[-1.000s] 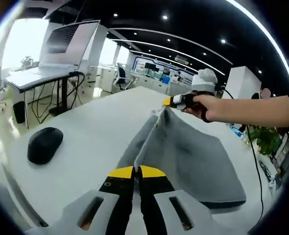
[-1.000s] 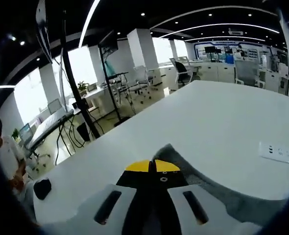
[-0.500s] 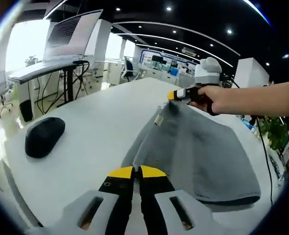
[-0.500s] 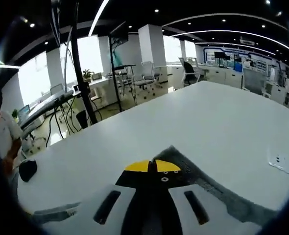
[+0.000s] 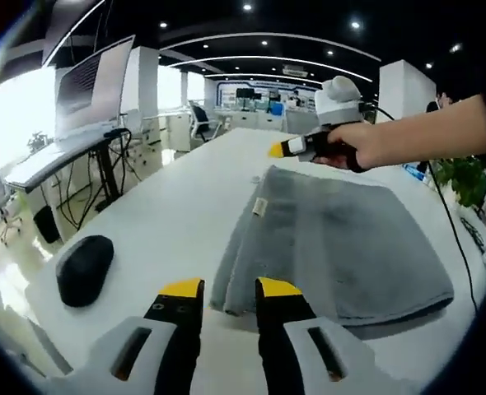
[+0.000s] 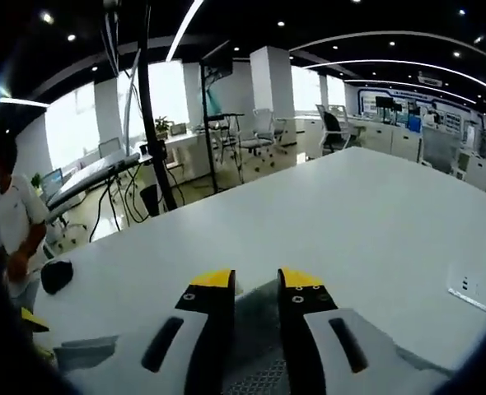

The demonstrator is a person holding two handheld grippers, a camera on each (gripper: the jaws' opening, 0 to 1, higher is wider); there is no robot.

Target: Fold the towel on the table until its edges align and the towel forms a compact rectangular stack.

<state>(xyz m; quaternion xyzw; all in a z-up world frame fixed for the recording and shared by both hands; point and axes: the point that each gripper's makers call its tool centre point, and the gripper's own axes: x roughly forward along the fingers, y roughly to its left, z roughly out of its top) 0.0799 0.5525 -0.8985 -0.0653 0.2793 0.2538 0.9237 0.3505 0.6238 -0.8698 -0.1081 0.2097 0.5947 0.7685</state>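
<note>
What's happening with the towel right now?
Left tool open, right tool open. Grey towel folded over, flat on white table. Black mouse left of it, apart.

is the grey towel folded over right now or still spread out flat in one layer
Folded. In the left gripper view the towel lies flat on the white table with doubled layers showing along its near-left edge, and both grippers' jaws stand open off it.
</note>
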